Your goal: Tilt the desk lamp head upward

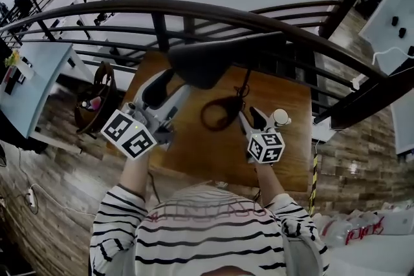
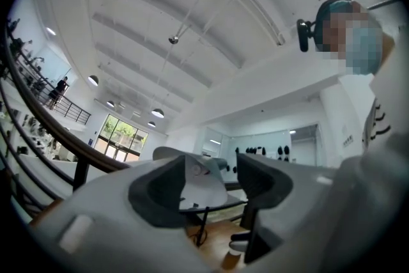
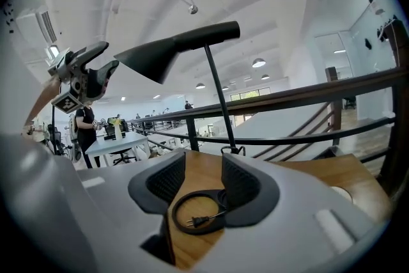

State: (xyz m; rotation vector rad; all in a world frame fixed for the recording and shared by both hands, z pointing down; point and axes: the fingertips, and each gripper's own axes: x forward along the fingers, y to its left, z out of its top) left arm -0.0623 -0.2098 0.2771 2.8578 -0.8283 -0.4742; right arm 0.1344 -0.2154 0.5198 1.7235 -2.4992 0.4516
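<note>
In the head view, the desk lamp head [image 1: 213,61] hangs at frame centre over the table [image 1: 291,158]. The left gripper [image 1: 167,90] is just beside its wide end and the right gripper [image 1: 252,118] sits lower right.

In the left gripper view, the jaws stand wide apart around the head's pale underside, with no pad pressing. A stray nudge could knock the angle off.

In the right gripper view, the wide-open jaws frame only the coiled cord [image 3: 198,214]. Nothing steadies the thin stem [image 3: 220,105], so a hard push may tip the lamp.
</note>
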